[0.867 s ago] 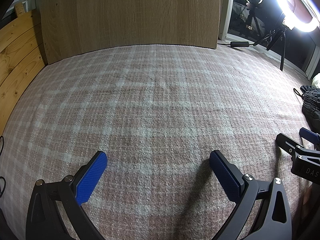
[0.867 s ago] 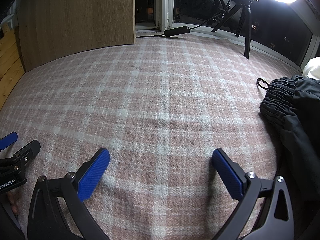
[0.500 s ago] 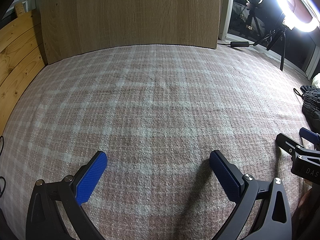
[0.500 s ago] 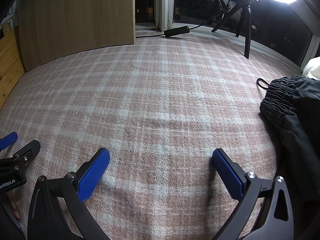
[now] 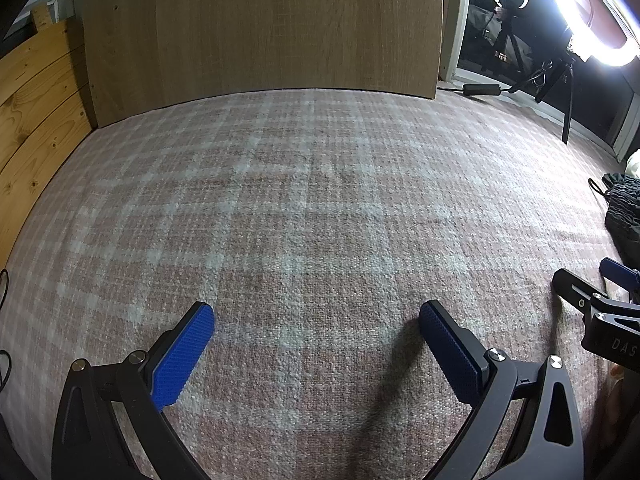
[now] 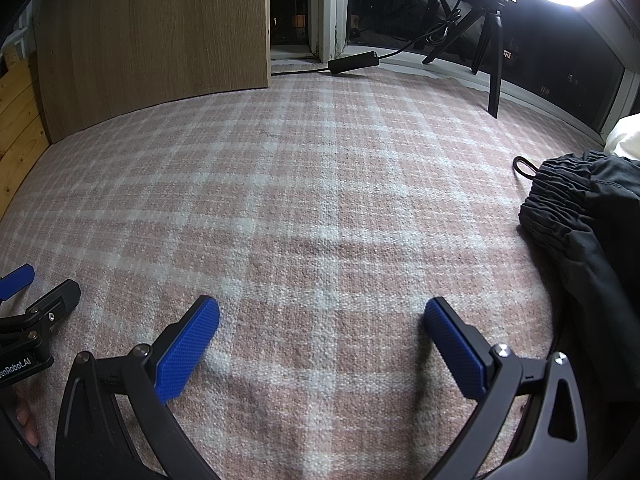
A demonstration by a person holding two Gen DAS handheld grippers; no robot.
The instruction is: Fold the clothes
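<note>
A dark grey garment with a gathered elastic waistband point(image 6: 576, 216) lies crumpled at the right edge of the pink plaid blanket point(image 6: 320, 208); a bit of it shows at the far right of the left wrist view point(image 5: 622, 208). My right gripper point(image 6: 322, 320) is open and empty, low over the blanket, left of the garment. My left gripper point(image 5: 316, 322) is open and empty over bare blanket. Each gripper shows at the other view's edge: the right one point(image 5: 600, 300), the left one point(image 6: 32, 300).
A wooden panel point(image 5: 260, 24) stands at the blanket's far edge, with wooden planks point(image 5: 36, 100) at the left. A ring light on a tripod point(image 6: 492, 52) and a black power adapter point(image 6: 352, 62) stand by the dark window at the back right.
</note>
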